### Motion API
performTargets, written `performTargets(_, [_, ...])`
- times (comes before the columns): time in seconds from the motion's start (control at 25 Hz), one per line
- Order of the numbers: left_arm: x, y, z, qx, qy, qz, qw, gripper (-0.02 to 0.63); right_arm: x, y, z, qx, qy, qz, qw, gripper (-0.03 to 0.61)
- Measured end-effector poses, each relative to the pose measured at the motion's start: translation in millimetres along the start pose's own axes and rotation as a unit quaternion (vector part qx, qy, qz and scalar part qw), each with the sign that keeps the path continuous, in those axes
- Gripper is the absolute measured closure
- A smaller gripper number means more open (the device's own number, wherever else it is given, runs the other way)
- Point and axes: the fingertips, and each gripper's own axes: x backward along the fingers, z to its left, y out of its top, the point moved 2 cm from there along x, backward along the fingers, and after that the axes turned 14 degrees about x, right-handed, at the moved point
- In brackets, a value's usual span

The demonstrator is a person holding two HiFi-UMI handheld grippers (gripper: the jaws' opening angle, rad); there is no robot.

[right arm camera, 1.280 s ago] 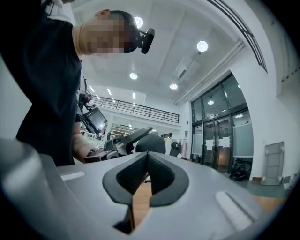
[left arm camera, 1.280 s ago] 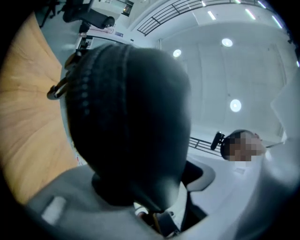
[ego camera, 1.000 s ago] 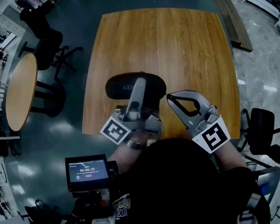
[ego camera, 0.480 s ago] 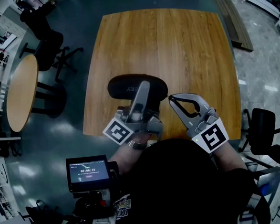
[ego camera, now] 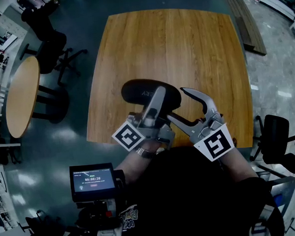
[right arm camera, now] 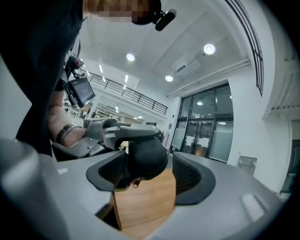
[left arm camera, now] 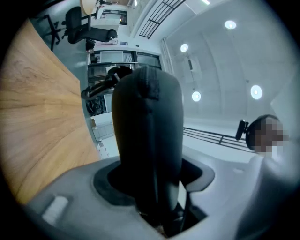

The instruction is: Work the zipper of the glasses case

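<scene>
A black oval glasses case (ego camera: pixel 145 94) hangs over the near part of the wooden table (ego camera: pixel 182 42). My left gripper (ego camera: pixel 158 96) is shut on it, one finger lying across its top. In the left gripper view the case (left arm camera: pixel 147 126) fills the gap between the jaws of the left gripper (left arm camera: pixel 152 176). My right gripper (ego camera: pixel 177 104) stands open at the case's right end; its jaws have just been opening. In the right gripper view the right gripper (right arm camera: pixel 150 176) has the case's end (right arm camera: pixel 147 157) between its pads, untouched by them, and the small zipper pull (right arm camera: pixel 136 183) dangles below.
A round wooden table (ego camera: pixel 22 96) and a dark office chair (ego camera: pixel 51 43) stand on the floor at the left. Another chair (ego camera: pixel 277 131) is at the right. A small screen (ego camera: pixel 91 180) sits at the person's chest.
The right gripper's jaws were shut beside the case's end and now stand wide apart. The case and the left gripper have shifted slightly right and nearer.
</scene>
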Motion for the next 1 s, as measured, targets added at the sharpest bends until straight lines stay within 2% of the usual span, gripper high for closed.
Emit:
performTargets(0.12, [0.5,-11.6,5.2,-0.006,0.011,0.023,0.9996,0.359,-6.2,-2.7,0.1,0.023,0.014,0.015,1.000,0.242])
performTargets(0.2, [1.7,-14.4,9.5,0.001,0.016,0.037,0.9992,0.359,-6.7,-4.1,2.4,0.027,0.026,0.015,0.999,0.239])
performTargets(0.32, [2.3,-21.6,13.0,-0.001,0.019,0.061,0.9979,0.358,-7.0,-3.7,7.6,0.012,0.037,0.005,0.999,0.240])
performTargets(0.4, [3.0,-25.4,15.5,-0.010,0.025,0.062,0.9977,0.357,-8.1,-3.6,7.4,-0.007,0.032,0.000,0.999,0.239])
performTargets(0.48, [2.8,-27.4,17.5,0.002,0.026,0.063,0.9977,0.357,-8.8,-4.3,5.7,-0.006,0.025,0.003,1.000,0.255])
performTargets(0.6, [1.4,-33.0,18.5,0.018,0.025,0.092,0.9953,0.356,-8.5,-4.2,7.7,0.013,0.037,0.005,0.999,0.249])
performTargets(0.72, [-3.3,-43.2,21.2,-0.019,0.045,0.122,0.9913,0.353,-4.0,-10.5,9.7,0.030,0.045,0.028,0.998,0.244])
performTargets(0.84, [-7.9,-61.0,25.3,-0.044,0.067,0.147,0.9858,0.331,1.8,-17.6,8.9,0.066,0.030,0.057,0.996,0.242])
performTargets(0.92, [-9.0,-63.0,25.2,-0.067,0.070,0.165,0.9815,0.309,-4.0,-16.0,6.0,0.079,0.022,0.053,0.995,0.239])
performTargets(0.96, [-9.4,-62.7,25.7,-0.077,0.065,0.176,0.9792,0.305,-6.3,-14.5,3.3,0.066,0.017,0.044,0.997,0.243])
performTargets(1.0, [-10.0,-63.6,26.3,-0.081,0.056,0.189,0.9770,0.305,-5.6,-14.1,-0.6,0.031,0.006,0.036,0.999,0.241])
